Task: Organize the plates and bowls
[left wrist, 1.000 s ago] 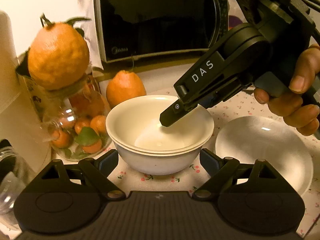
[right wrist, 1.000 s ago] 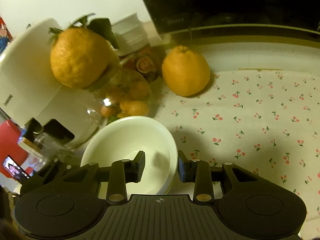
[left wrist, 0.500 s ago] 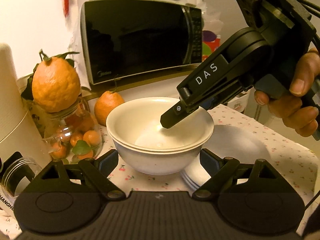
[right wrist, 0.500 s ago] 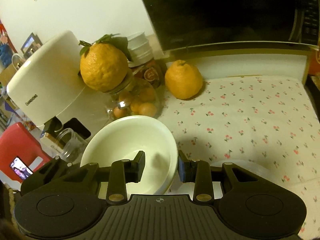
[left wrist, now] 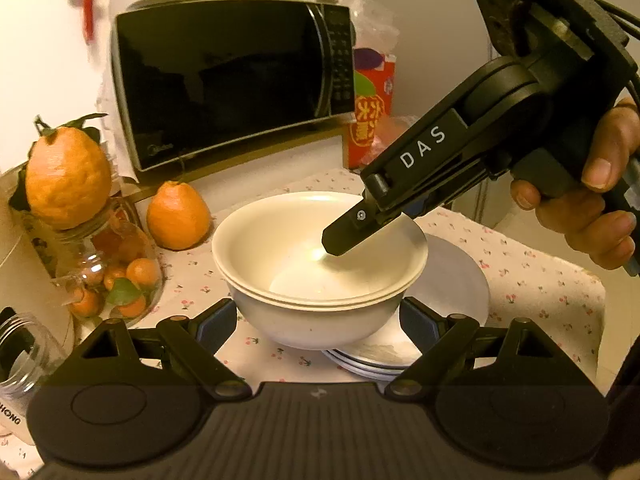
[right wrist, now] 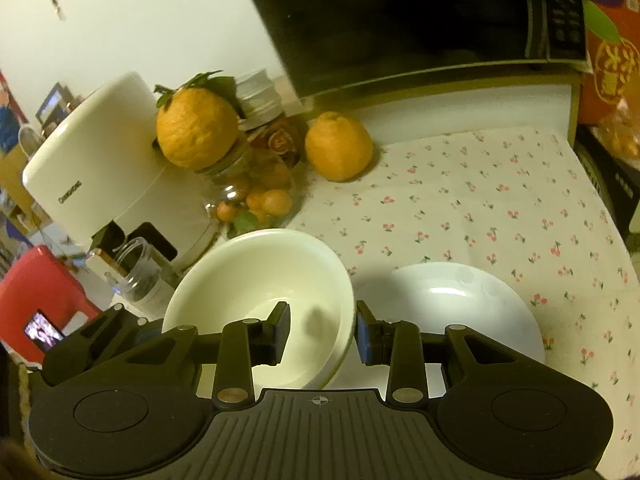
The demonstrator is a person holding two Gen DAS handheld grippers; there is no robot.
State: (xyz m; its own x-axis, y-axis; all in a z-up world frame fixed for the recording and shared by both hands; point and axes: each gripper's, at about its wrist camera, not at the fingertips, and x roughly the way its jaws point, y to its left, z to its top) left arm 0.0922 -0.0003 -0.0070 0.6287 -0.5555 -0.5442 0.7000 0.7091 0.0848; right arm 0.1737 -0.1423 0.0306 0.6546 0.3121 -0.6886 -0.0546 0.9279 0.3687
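Since a second ago you've carried the two nested white ceramic bowls point(left wrist: 320, 264) up and away from the microwave; the stack of white plates point(left wrist: 452, 292), earlier off to the right, now sits partly under the bowls, which hang above it on the cherry-print tablecloth point(right wrist: 480, 208).

Your left gripper point(left wrist: 316, 320) points down at a slant, jaws spread wide, its blue-padded fingers point(left wrist: 216, 324) pressed on either side of the lower bowl's wall. Your right gripper point(right wrist: 322, 332) (steeper tilt) pinches the rim: one finger inside the bowl, the other outside, jaws narrow and clamped on the wall. Your right hand point(left wrist: 588, 204) wraps the handle, thumb on top.

Writing: "DAS" on the right gripper's arm. The black microwave point(left wrist: 228, 80) has a logo, too small to read. The red box point(left wrist: 372, 116) shows yellow Chinese characters. White appliance point(right wrist: 92, 164) has small lettering, illegible. Large orange point(left wrist: 68, 172) sits on the glass jar of small oranges point(left wrist: 112, 276).
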